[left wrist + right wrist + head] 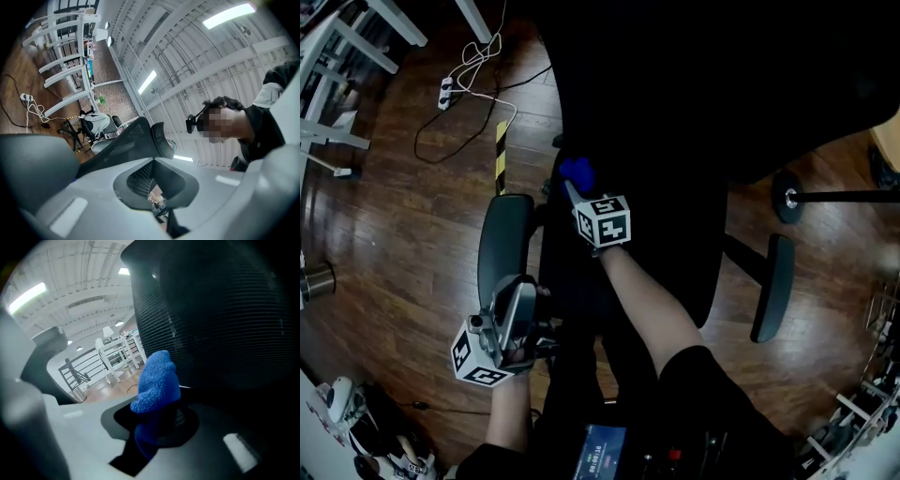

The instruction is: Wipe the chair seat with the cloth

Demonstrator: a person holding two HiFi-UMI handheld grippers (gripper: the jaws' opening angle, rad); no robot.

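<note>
Wood floor (403, 234) fills most of the head view. A black chair (712, 112) stands across it, and the chair seat (684, 244) is a dark patch I can barely read. The mesh backrest (220, 310) crowds the right gripper view, and the left armrest (504, 239) runs just beside the left tool (522, 289). That tool is closed with nothing in it (its own view looks up at ceiling lights and pinches only air), and it hangs off the seat's left edge. The right tool (578, 190) is clamped on the cloth (577, 172), a small blue wad that sticks out past the tips. The wad sits close against the backrest, at the seat's rear left corner. I cannot tell whether it touches the seat, because the upholstery is too dark.

These are the risks as I judge them. The cloth is bunched so tightly that little of it would meet the seat, so a flat pass may drag the hard tips across the fabric instead. A firm stroke could also tug the wad loose, since only its lower end looks pinched. Nothing is bracing the chair either, so a sideways push might swivel it away from me.
</note>
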